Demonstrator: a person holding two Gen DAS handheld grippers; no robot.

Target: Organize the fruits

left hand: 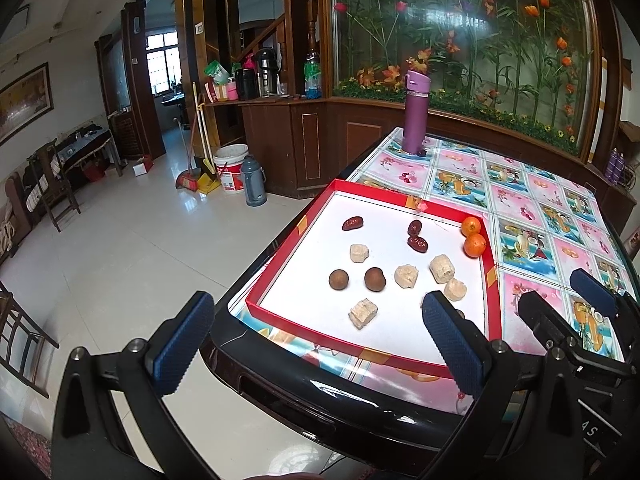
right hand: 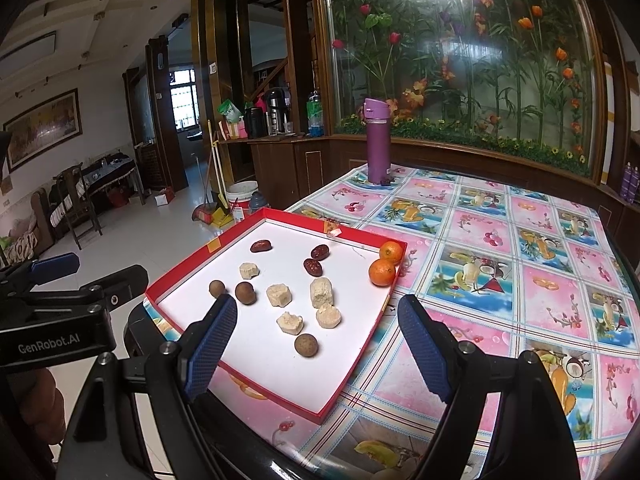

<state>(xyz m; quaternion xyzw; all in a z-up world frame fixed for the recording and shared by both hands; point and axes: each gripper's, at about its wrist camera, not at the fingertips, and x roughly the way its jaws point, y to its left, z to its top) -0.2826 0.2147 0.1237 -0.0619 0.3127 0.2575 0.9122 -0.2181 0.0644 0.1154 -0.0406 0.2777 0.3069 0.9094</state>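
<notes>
Currently both grippers are hovering at the near table edge, jaws spread wide and holding nothing: left gripper point(left hand: 316, 338) and right gripper point(right hand: 316, 350). Sitting just ahead of them is the shallow red-rimmed white-floored cardboard tray point(right hand: 348, 376), carrying three dark red dates point(right hand: 313, 267), three round brown longans point(right hand: 307, 345) and several pale crumbly blocks point(right hand: 279, 294), with two orange tangerines point(right hand: 382, 272) touching in its far right corner.
</notes>
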